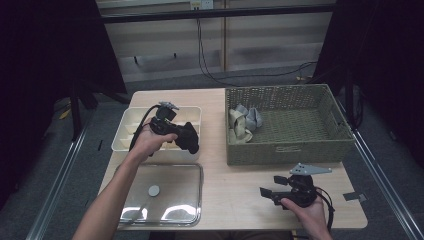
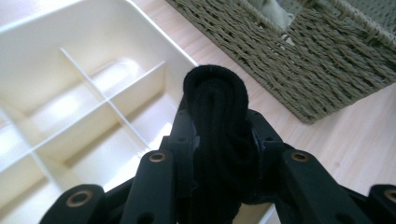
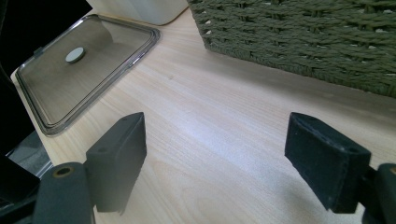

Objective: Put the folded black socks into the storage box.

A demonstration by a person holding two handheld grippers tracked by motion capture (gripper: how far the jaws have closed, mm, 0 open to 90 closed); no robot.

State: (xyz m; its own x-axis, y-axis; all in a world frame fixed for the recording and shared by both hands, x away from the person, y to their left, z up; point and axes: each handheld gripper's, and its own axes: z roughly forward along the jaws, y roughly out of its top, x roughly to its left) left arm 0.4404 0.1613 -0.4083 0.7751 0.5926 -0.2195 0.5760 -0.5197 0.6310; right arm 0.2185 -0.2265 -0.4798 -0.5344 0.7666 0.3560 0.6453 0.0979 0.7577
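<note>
My left gripper (image 1: 189,142) is shut on a rolled black sock (image 2: 219,126) that bulges up between its jaws. It hovers over the near right corner of a cream divided organizer box (image 1: 131,126), whose compartments (image 2: 84,116) lie below and to the left in the left gripper view. My right gripper (image 1: 267,193) rests low over the bare wooden table near the front right, open, with nothing between its pads (image 3: 119,154). A woven green basket (image 1: 300,147) holds a few grey and beige rolled socks (image 1: 245,122) at its left end.
A clear plastic lid with a round knob (image 1: 154,190) lies flat at the front left of the table (image 1: 240,175). The basket wall (image 3: 303,37) stands just beyond my right gripper. Cables run along the floor behind the table.
</note>
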